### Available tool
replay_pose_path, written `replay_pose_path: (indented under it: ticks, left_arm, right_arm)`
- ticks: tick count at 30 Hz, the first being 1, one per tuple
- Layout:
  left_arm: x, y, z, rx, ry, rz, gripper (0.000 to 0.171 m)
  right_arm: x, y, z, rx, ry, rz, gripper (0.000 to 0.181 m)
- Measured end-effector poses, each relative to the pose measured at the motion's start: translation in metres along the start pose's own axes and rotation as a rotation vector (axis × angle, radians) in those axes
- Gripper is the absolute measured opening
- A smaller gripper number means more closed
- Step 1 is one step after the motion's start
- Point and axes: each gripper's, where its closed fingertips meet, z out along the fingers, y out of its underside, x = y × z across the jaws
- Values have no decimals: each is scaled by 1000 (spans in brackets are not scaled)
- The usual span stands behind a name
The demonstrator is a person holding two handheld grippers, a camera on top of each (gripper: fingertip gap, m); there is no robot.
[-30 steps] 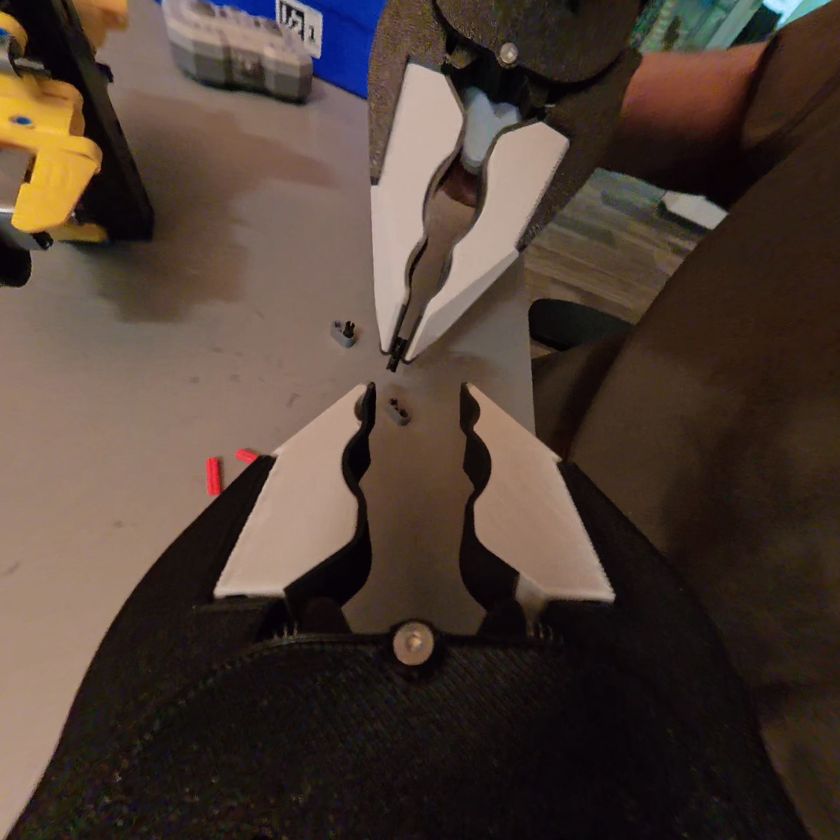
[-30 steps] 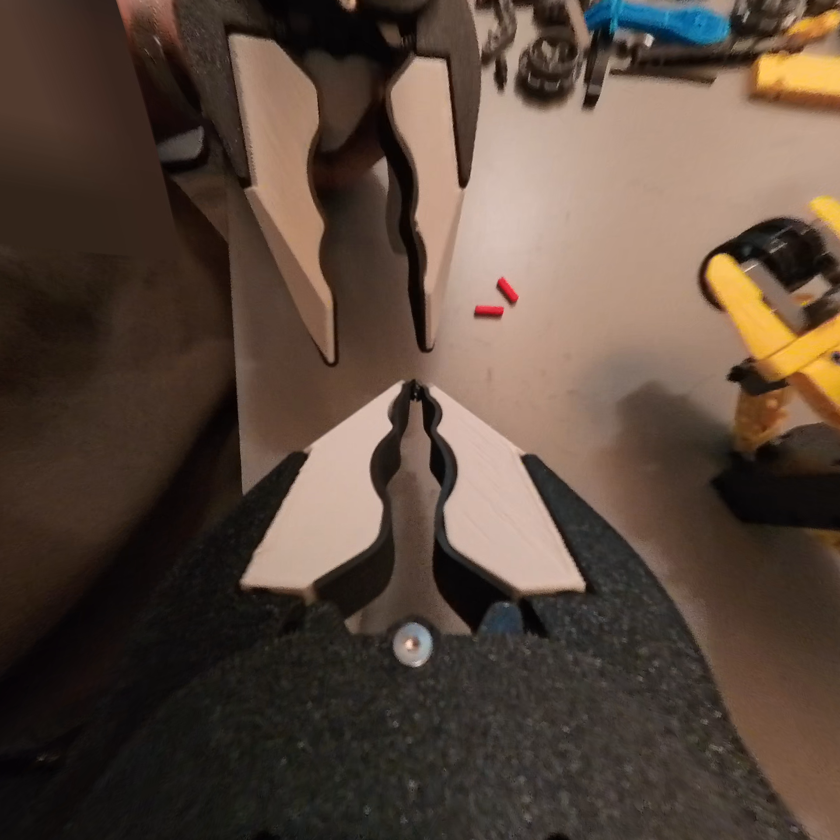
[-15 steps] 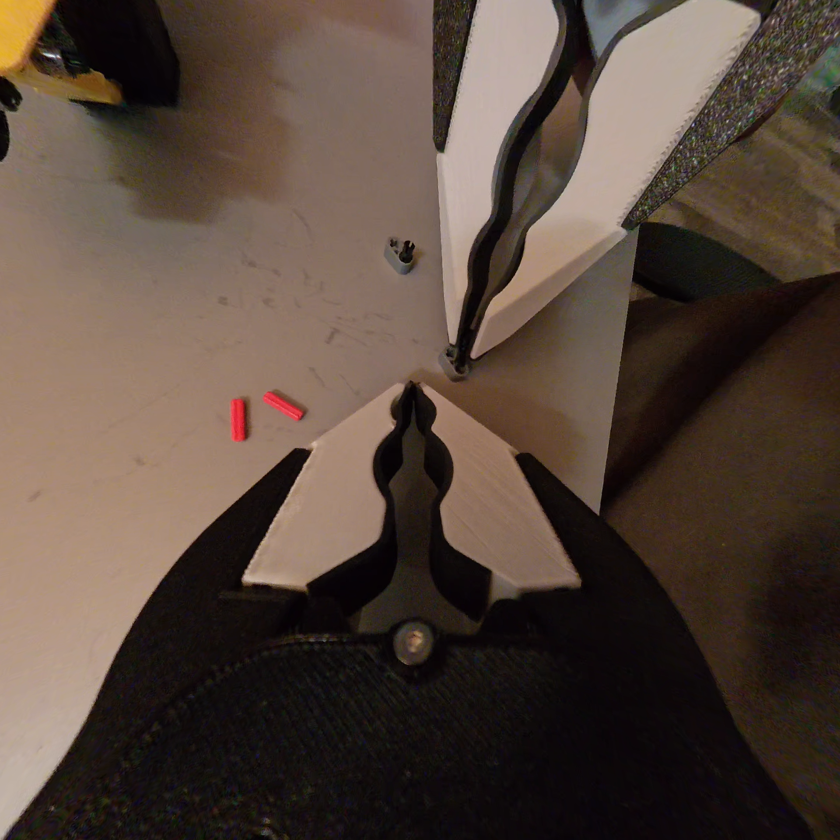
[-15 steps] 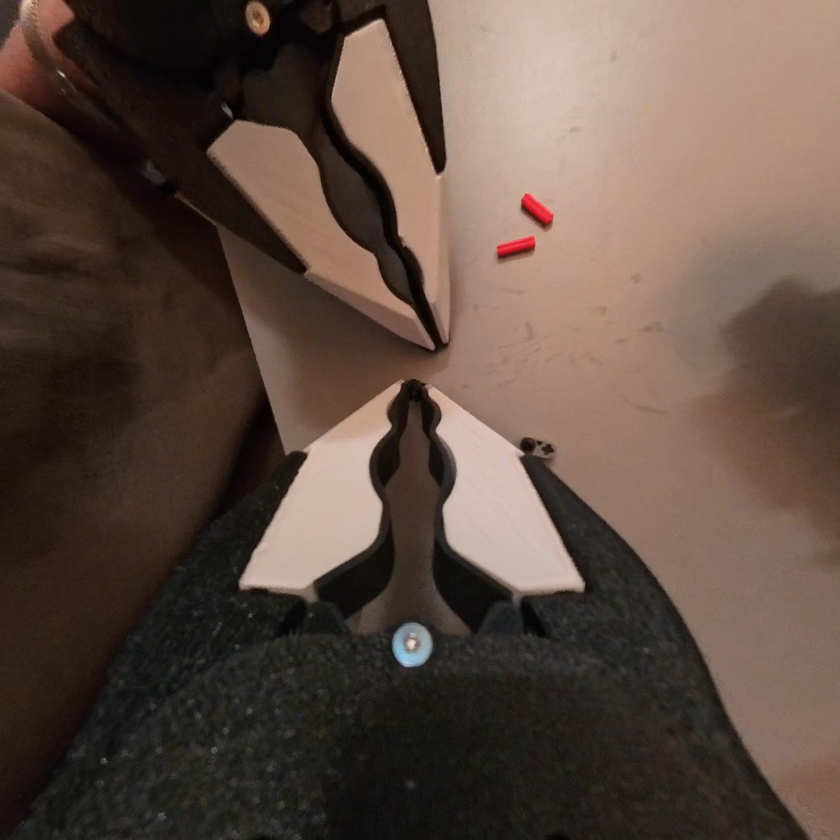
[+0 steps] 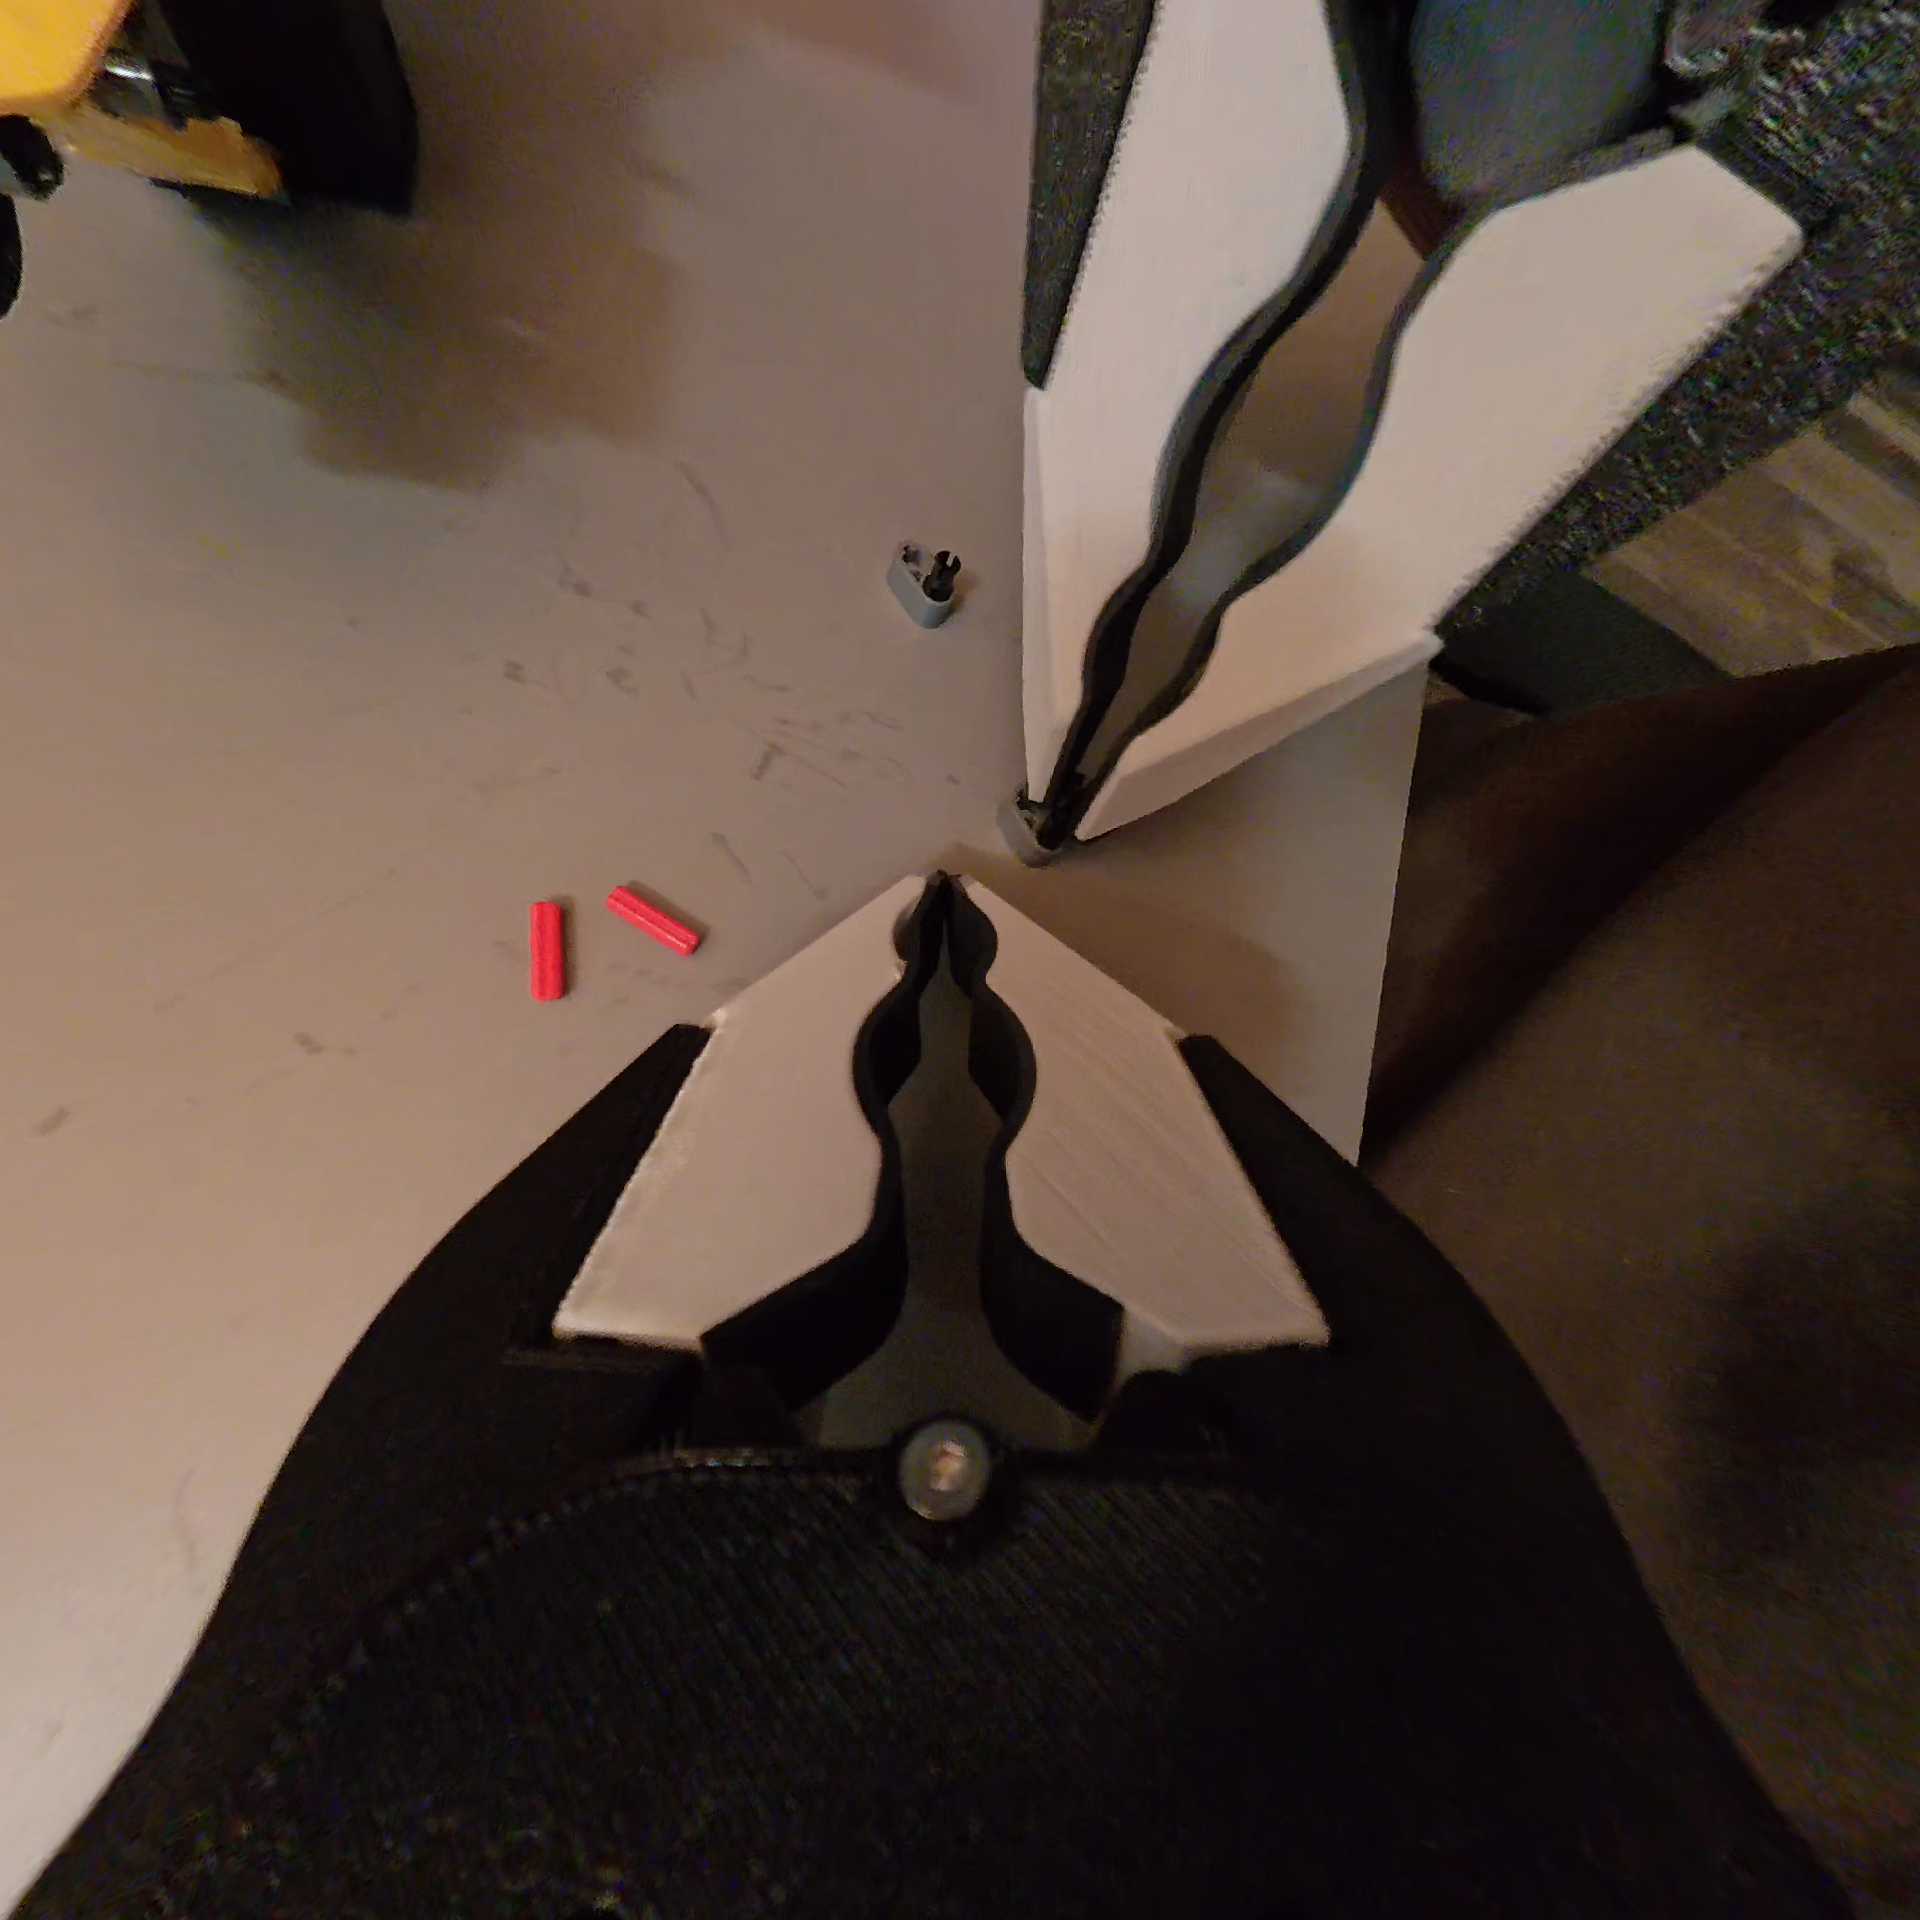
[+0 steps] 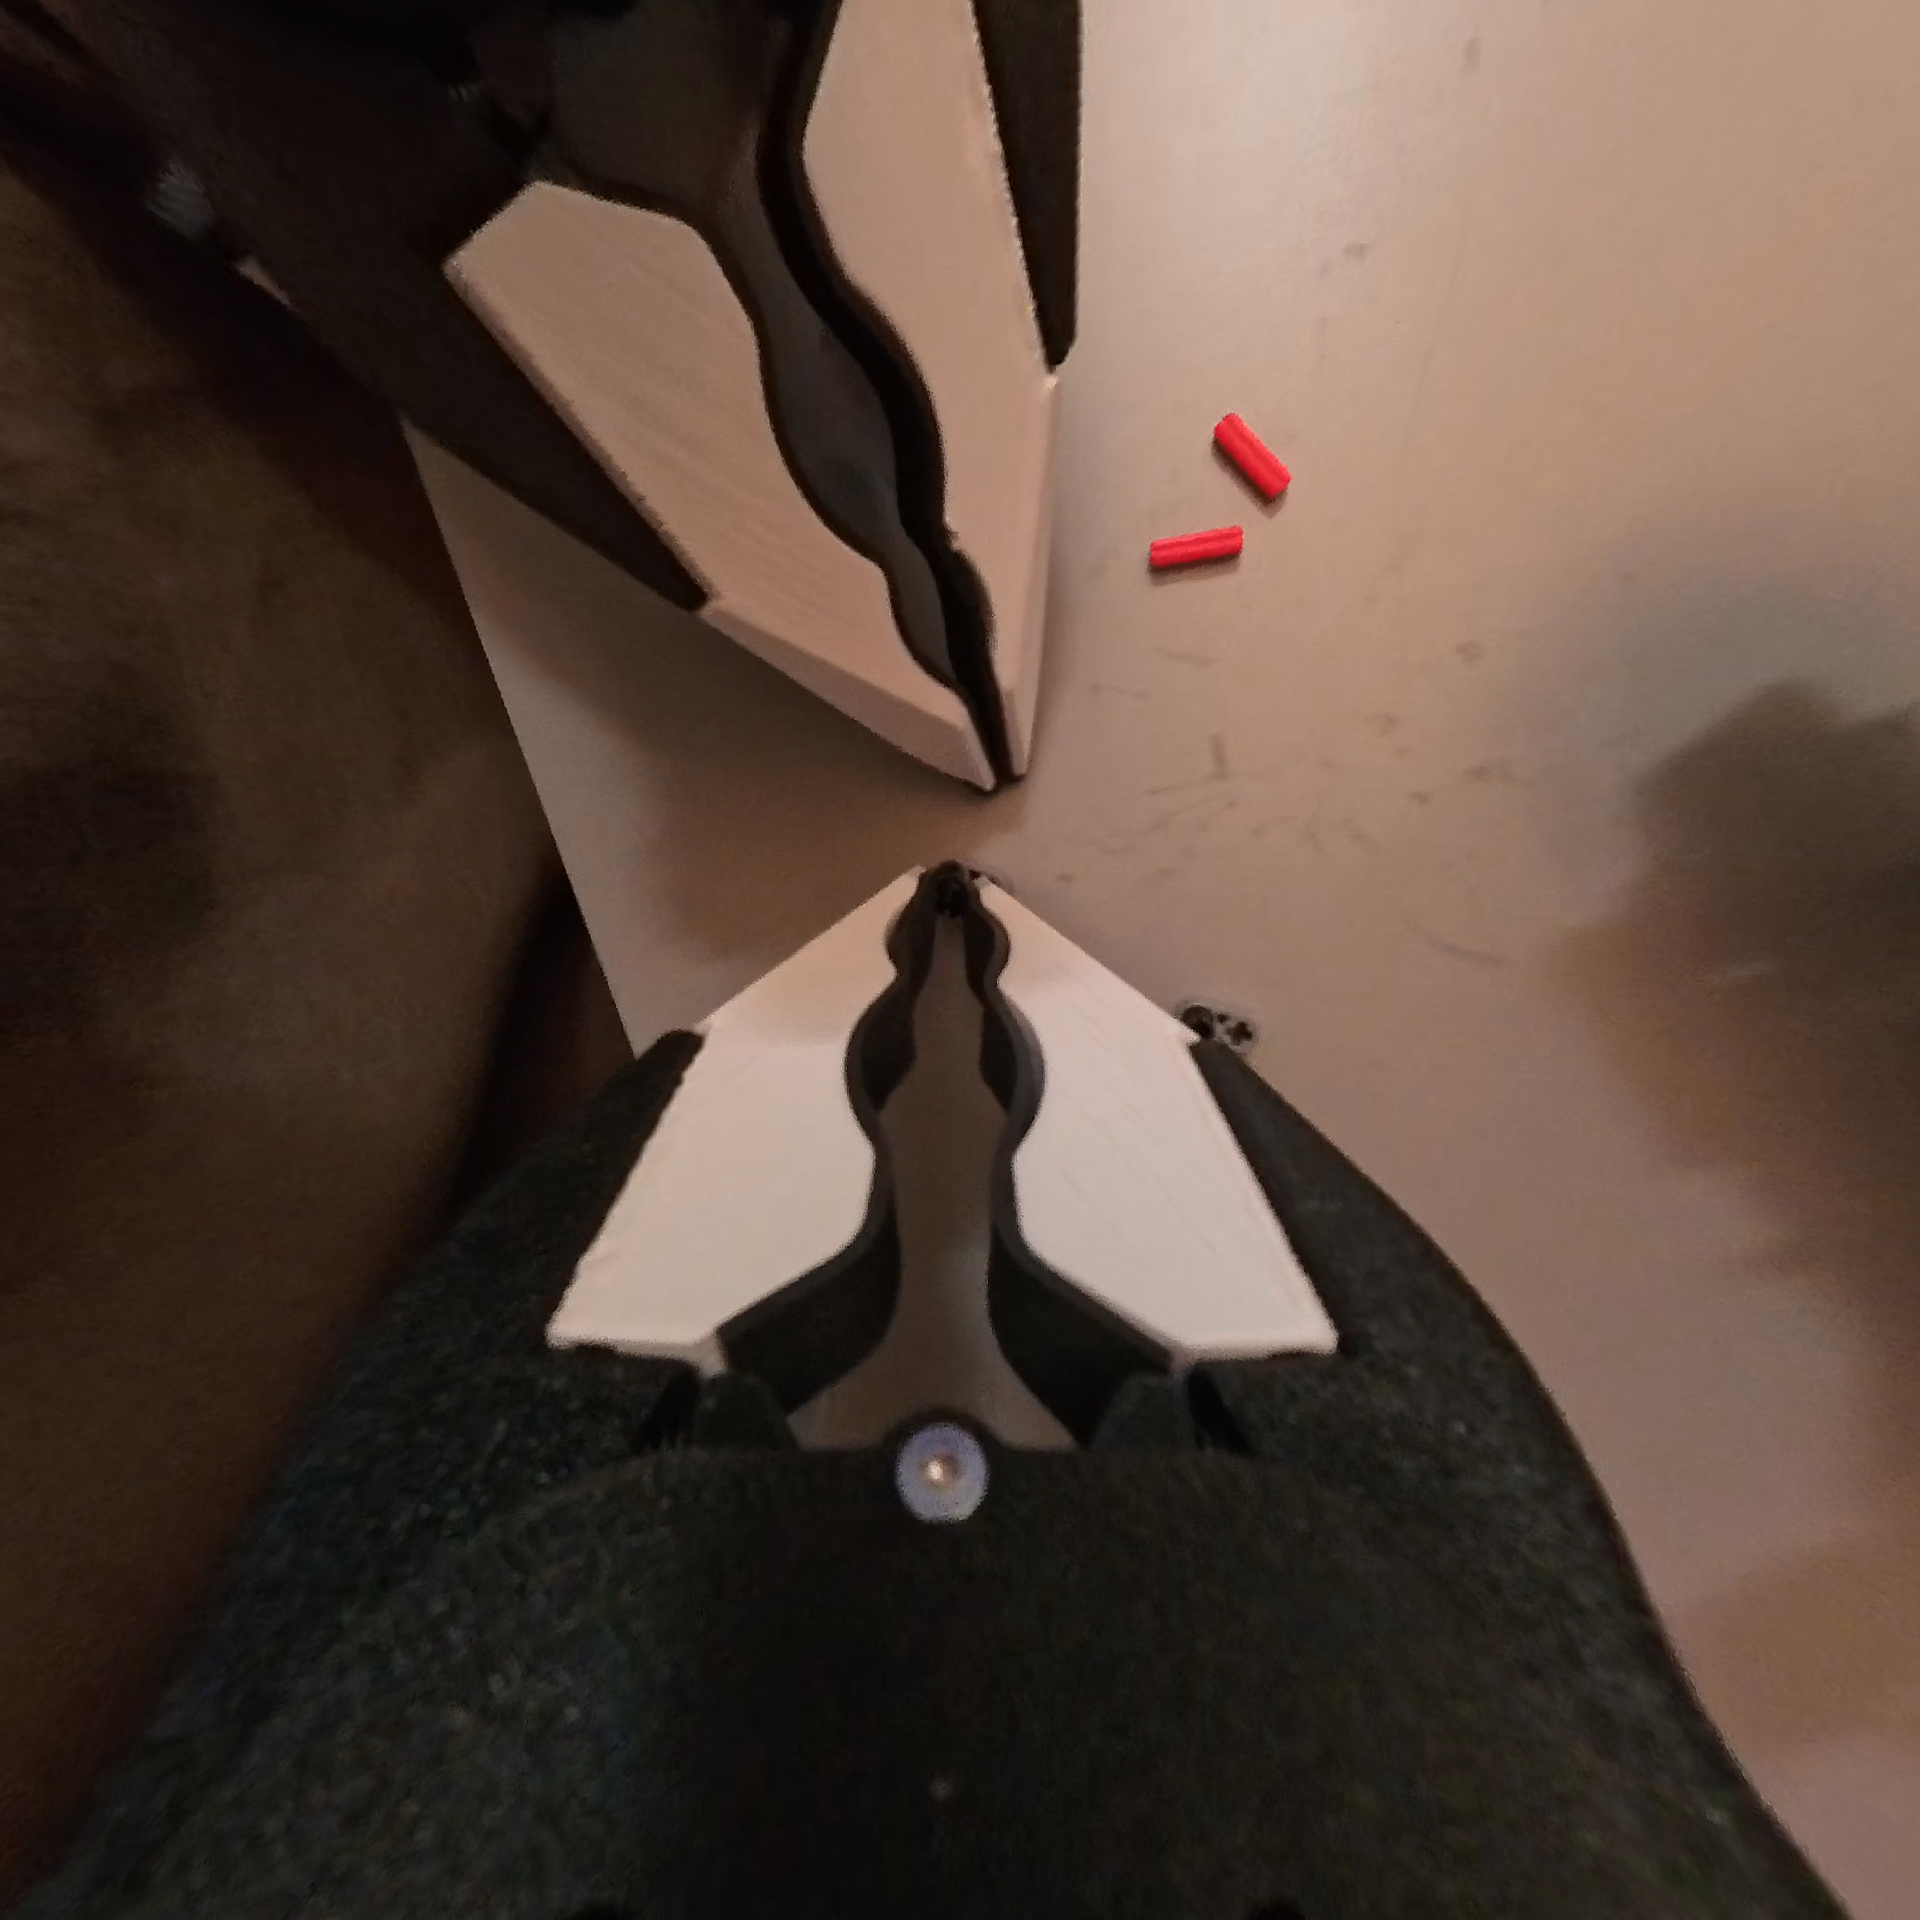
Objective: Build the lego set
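My right gripper (image 6: 951,878) is shut on a small black pin (image 6: 948,896). In the left wrist view it (image 5: 1051,831) comes down from above and presses the pin's end into a small grey connector (image 5: 1023,840) on the grey table (image 5: 312,675). My left gripper (image 5: 940,883) is shut, with nothing visible between its tips, and sits just in front of that connector. In the right wrist view it (image 6: 997,774) points down, close to my right fingertips. A second grey connector with a black pin (image 5: 928,584) lies a little farther off.
Two red pins (image 5: 548,951) (image 5: 652,920) lie left of my left gripper; they also show in the right wrist view (image 6: 1195,548) (image 6: 1252,457). A yellow and black model (image 5: 156,125) stands far left. The table edge (image 5: 1387,935) is close on the right, beside a person's brown clothing (image 5: 1662,1143).
My left gripper went from open around the grey connector to shut. My right gripper came down with the black pin onto the connector. Little has moved in the last half second.
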Motion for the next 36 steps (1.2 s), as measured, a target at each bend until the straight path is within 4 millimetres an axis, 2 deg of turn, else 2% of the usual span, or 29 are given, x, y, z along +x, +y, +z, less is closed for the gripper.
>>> replay_pose_path:
  ticks: [15, 24, 27, 36]
  left_arm:
    - [-8, -3, -5, 35, -27, -48, 0]
    - [-9, -9, -12, 93, 25, -114, 0]
    - [-9, -9, -12, 95, 28, -118, 0]
    - [-9, -9, -12, 96, 42, -135, 0]
  right_arm:
    - [0, -1, 1, -202, 108, -93, 4]
    - [1, -1, 1, -225, 121, -96, 4]
    - [7, 2, 4, -257, 183, -163, 3]
    - [7, 1, 4, -236, 193, -209, 4]
